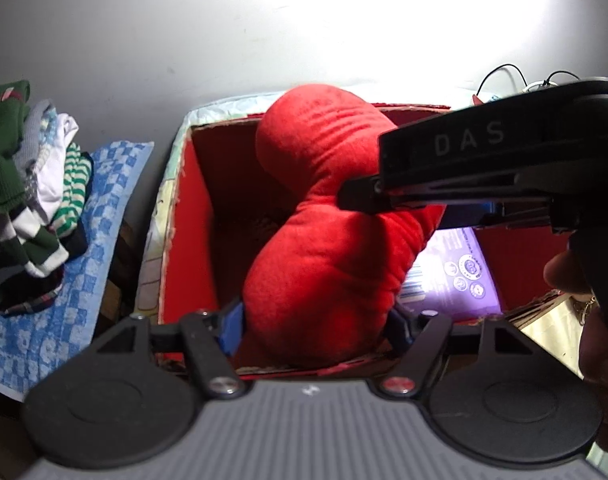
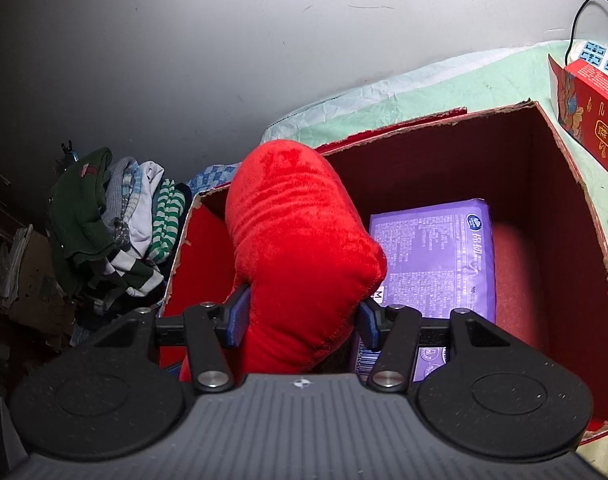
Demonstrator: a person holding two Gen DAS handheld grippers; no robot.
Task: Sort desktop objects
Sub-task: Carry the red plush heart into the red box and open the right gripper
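A red plush heart-shaped cushion (image 1: 324, 216) hangs over an open red cardboard box (image 1: 188, 216). My left gripper (image 1: 316, 324) is shut on its lower end. My right gripper (image 2: 300, 316) is shut on another part of the cushion (image 2: 296, 240); its body also shows in the left wrist view (image 1: 484, 160), pressed against the cushion from the right. A purple packet (image 2: 436, 256) lies flat on the box floor (image 2: 520, 280), beside and partly under the cushion; it also shows in the left wrist view (image 1: 456, 272).
A pile of folded clothes (image 1: 24, 200) lies on a blue checked cloth (image 1: 92, 248) left of the box. A red printed carton (image 2: 592, 120) and a power strip (image 2: 600, 52) with cables sit at the back right on a pale green cover (image 2: 444, 84). A grey wall is behind.
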